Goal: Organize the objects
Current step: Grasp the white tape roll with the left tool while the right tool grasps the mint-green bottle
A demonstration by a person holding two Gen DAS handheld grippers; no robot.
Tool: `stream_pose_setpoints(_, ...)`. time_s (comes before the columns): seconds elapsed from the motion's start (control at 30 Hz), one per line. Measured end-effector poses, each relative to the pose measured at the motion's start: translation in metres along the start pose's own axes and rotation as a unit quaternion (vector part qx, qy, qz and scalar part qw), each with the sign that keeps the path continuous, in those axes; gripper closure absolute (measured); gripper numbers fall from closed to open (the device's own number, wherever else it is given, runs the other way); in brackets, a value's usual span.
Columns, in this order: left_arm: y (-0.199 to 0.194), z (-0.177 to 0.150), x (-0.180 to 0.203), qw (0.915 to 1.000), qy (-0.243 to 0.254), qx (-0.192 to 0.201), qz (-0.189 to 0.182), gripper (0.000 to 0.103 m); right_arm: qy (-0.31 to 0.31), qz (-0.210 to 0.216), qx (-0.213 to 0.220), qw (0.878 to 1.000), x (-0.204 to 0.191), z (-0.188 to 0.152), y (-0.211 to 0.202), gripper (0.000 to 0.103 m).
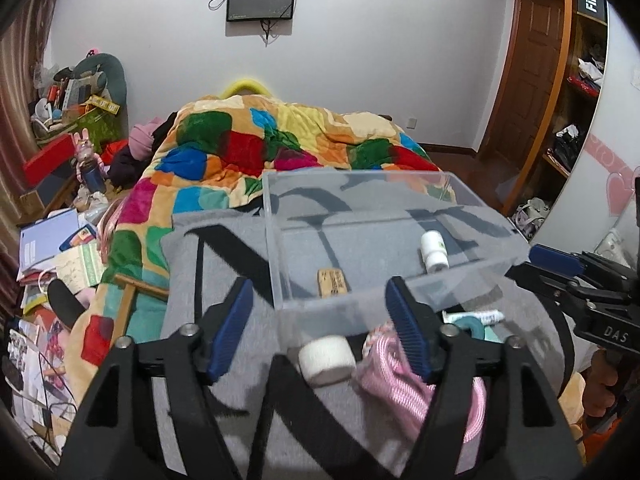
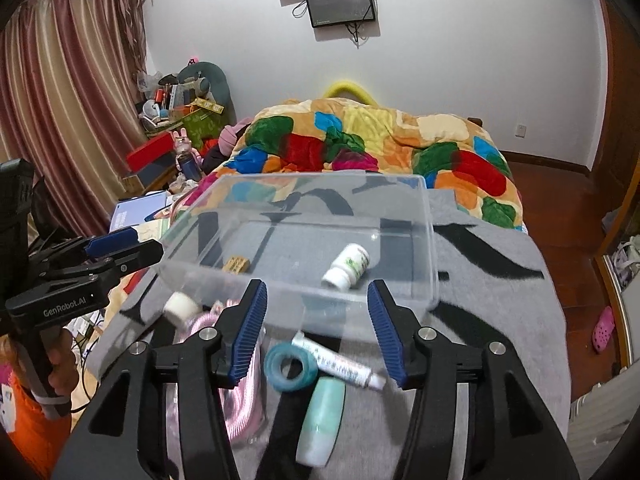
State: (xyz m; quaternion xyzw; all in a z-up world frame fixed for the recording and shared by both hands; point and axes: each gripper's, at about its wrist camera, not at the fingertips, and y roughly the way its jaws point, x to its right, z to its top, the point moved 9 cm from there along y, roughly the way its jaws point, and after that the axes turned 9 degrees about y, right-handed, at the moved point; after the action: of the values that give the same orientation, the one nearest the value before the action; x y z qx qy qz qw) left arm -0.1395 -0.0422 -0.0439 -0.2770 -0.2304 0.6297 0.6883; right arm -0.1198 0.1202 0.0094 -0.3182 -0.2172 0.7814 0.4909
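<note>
Left gripper (image 1: 320, 312) and right gripper (image 2: 316, 332): jaws wide, holding nothing. Clear box (image 2: 430, 240) on bed holds white bottle (image 2: 346, 266) and wooden block (image 2: 237, 265).

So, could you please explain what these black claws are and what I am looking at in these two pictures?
Each picture comes from a camera on a hand-held gripper, looking forward along its two blue-padded fingers. A person holds one per hand: the left gripper and the right gripper. Both are open and hold nothing. They hover over a bed with a grey blanket. On it stands a clear box holding a white bottle and a small wooden block. In front lie a white roll, pink cord, teal tape ring, tube and a pale green bottle.
</note>
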Motion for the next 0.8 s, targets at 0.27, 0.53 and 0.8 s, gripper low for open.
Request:
stream_pose_setpoints(0.27,0.020,-0.039,-0.003,0.9987,-0.023,-0.045,-0.010,0.033,0.008,-0.008,-0.037,0.999,0.011,-0.046,0.006,0.053)
stream_pose_setpoints(0.53,0.039,-0.057,-0.003,0.9959,-0.051,-0.068,-0.031,0.033,0.016,-0.008,-0.089,0.996,0.026,-0.087,0.025,0.053)
stream_pose_setpoints(0.8,0.037,-0.057,0.015,0.9958,-0.040,-0.060,-0.057,0.062,-0.001,-0.015,-0.083,0.996,0.027,-0.095,0.021,0.080)
